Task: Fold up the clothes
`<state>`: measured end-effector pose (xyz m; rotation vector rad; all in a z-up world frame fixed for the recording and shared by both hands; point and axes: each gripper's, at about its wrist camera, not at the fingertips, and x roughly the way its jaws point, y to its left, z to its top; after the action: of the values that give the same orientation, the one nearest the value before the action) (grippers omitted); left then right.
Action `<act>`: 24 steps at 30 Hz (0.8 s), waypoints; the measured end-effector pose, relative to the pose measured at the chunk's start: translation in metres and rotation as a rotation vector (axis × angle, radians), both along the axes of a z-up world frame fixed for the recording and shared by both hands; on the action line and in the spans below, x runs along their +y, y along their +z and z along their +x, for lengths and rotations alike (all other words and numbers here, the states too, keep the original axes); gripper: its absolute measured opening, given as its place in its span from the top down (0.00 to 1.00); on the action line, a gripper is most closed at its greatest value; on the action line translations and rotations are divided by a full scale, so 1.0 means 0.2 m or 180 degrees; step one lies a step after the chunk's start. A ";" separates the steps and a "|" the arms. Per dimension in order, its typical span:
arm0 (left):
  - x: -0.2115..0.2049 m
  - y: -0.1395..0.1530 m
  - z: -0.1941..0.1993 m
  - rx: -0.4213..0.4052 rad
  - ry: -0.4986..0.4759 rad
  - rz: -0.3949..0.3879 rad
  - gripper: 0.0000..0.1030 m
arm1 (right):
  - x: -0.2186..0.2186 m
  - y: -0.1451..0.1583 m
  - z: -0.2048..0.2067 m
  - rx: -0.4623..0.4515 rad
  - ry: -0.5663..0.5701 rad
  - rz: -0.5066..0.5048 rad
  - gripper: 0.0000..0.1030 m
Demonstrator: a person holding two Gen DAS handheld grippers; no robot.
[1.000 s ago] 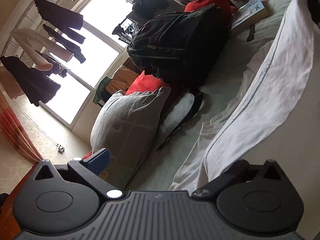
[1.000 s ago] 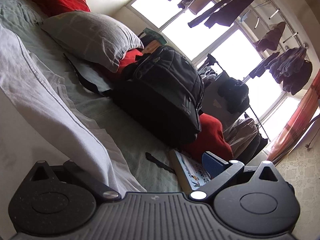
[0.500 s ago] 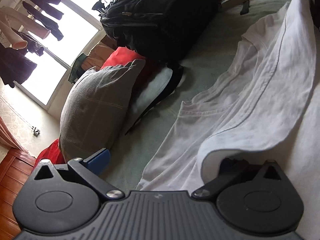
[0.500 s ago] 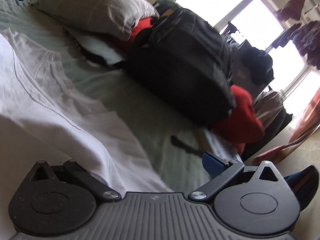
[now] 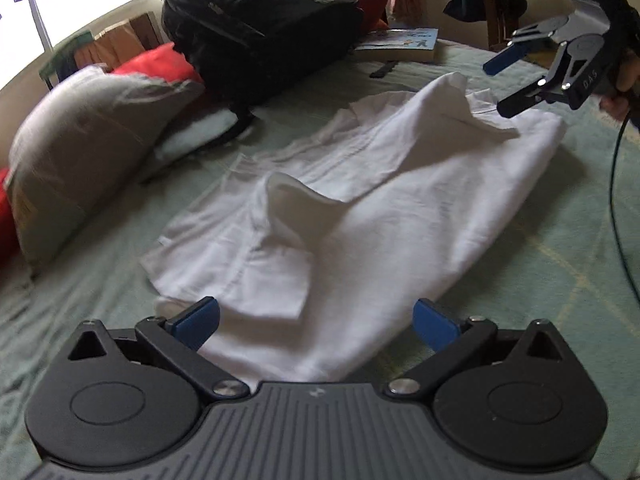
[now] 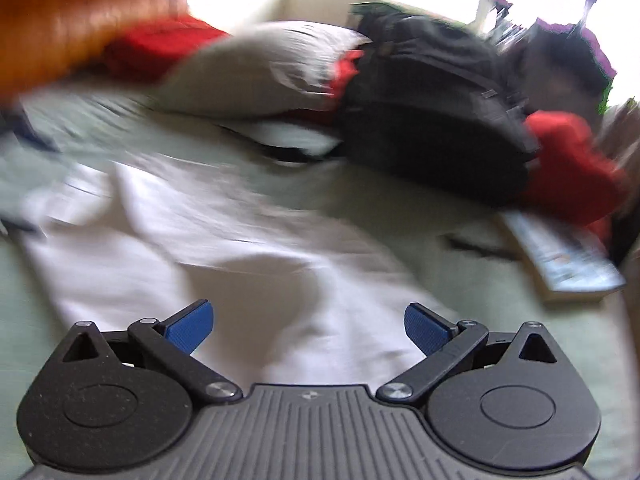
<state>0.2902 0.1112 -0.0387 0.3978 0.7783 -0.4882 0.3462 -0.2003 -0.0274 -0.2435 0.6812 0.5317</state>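
Released since half a second ago, the white garment (image 5: 360, 200) is no longer pinched by either gripper and is now seen lying on the green bedsheet (image 5: 560, 248), folded lengthwise, with loose flaps raised along its upper layer.

At the far left of the left wrist view, a grey pillow (image 5: 80, 152) is propped over red bedding (image 5: 160, 64), and a black backpack (image 5: 260, 28) is set just beside it. A book (image 5: 400, 44) is seen beyond the far end of the garment.

The left gripper (image 5: 316, 320) is held at the near end of the garment, its blue pads (image 5: 198, 318) spread wide with nothing between them. The right gripper (image 5: 506, 84) is shown at the upper right of the same view, held by a hand (image 5: 624, 88) above the far end of the garment; its jaws are likewise parted and empty.

In the right wrist view, which is heavily blurred, the right gripper (image 6: 308, 322) is shown with its pads spread over what appears to be the same white cloth (image 6: 224, 256), the backpack (image 6: 432, 104) and pillow (image 6: 260, 68) being made out beyond
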 end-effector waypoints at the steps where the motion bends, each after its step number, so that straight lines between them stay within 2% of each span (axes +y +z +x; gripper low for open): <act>1: 0.00 -0.02 0.00 0.0049 0.0010 -0.0043 0.01 | 0.01 0.00 -0.01 0.0114 0.0095 0.0147 0.00; 3: 0.00 -0.06 0.02 0.0133 0.0074 -0.0074 0.01 | 0.05 -0.02 0.01 0.0308 0.0260 0.0326 0.00; 5: 0.01 -0.10 0.09 0.0348 0.0140 -0.0224 0.01 | 0.11 -0.04 0.03 0.0457 0.0339 0.0381 0.00; 7: 0.02 -0.13 0.15 0.0555 0.0160 -0.0481 0.01 | 0.17 -0.06 0.04 0.0520 0.0340 0.0330 0.00; 9: 0.03 -0.14 0.21 0.0626 0.0178 -0.0677 0.01 | 0.20 -0.08 0.03 0.0528 0.0355 0.0312 0.00; 15: 0.13 -0.07 0.43 0.0427 0.0461 -0.1119 0.01 | 0.17 -0.10 0.02 0.0589 0.0263 0.0357 0.00; 21: 0.20 0.00 0.69 0.0051 0.0870 -0.1178 0.01 | 0.14 -0.09 -0.01 0.0612 0.0153 0.0391 0.00; 24: 0.22 0.03 0.76 -0.0027 0.1053 -0.1165 0.01 | 0.12 -0.08 -0.03 0.0590 0.0131 0.0395 0.00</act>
<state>0.4428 0.1558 -0.0337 -0.0700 0.7117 -0.3078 0.3398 -0.1756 -0.0441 -0.0924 0.8211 0.6389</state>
